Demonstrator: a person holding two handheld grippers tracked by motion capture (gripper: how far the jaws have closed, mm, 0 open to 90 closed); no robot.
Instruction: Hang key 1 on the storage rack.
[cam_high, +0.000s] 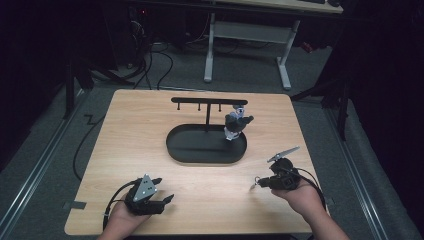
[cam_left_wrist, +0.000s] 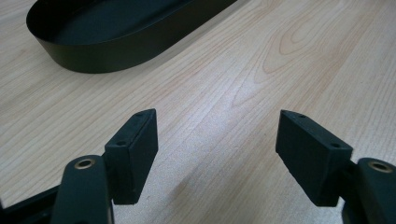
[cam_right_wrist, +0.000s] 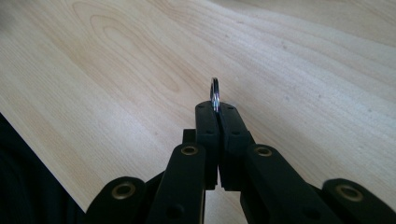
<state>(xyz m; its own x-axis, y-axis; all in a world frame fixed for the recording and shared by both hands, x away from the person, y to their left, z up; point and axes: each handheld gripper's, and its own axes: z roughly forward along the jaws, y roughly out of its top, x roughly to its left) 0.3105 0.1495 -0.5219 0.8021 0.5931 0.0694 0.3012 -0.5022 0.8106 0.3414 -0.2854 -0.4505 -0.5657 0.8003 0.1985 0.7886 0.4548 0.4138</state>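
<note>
1. The right gripper (cam_right_wrist: 215, 108) is clamped edge-on on a small metal ring (cam_right_wrist: 215, 92), which pokes up just past the pad tips above the table (cam_right_wrist: 116, 70).
2. In the high view the right gripper (cam_high: 257, 183) is near the table's right front corner, with the ring (cam_high: 254, 186) at its tip, well apart from the black tray (cam_high: 175, 150) and its hook rack (cam_high: 207, 101).
3. The left gripper (cam_left_wrist: 217, 140) has its jaws wide apart with nothing between them, low over bare wood near the tray (cam_left_wrist: 93, 60).
4. The ring is probably light, stiff and slick (thin metal tends to swivel between flat pads).
5. It is best taken across the rim, flat against the pads, leaving most of the loop free for a hook.
</note>
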